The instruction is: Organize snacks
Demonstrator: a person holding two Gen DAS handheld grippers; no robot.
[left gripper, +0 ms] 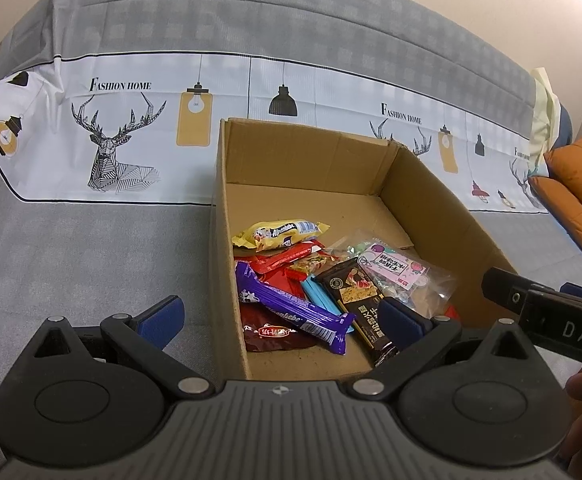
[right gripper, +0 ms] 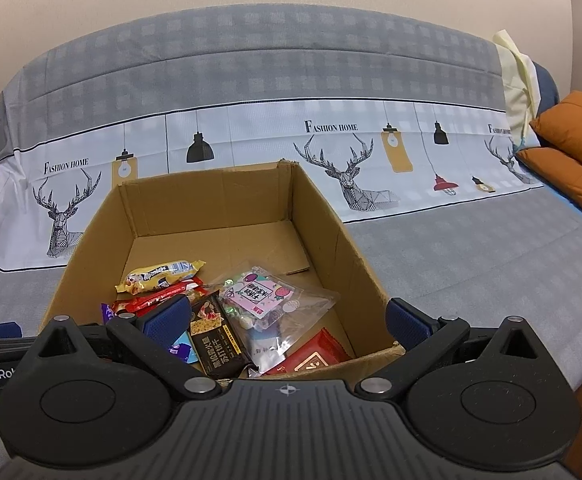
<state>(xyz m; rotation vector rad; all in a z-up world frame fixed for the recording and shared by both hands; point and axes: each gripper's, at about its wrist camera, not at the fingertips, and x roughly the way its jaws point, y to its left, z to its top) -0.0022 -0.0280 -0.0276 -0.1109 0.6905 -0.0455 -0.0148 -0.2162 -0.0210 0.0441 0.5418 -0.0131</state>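
Both grippers fill the foreground of my two views: the left gripper (left gripper: 281, 316) and the right gripper (right gripper: 287, 318) each hold their jaws wide apart, clamping nothing. Behind them I see a sofa (left gripper: 91, 248) under a grey cover printed with deer and lamps; its ends are cut off by the frame. Two orange cushions (right gripper: 571, 160) lie at its right end, partly out of frame.

One cardboard box (right gripper: 331, 216) stands open on the sofa seat. Its far half is bare; the snacks are piled in the near half. I count:
- one clear bag (right gripper: 275, 300) with a pink label, contents hard to make out;
- one purple bar (left gripper: 291, 308), almost hidden in the right view;
- one black bar (right gripper: 219, 340);
- one yellow candy roll (left gripper: 281, 234);
- several red packets (left gripper: 287, 258), overlapped, so I cannot count them exactly;
- one light-blue item (left gripper: 323, 296), mostly covered.
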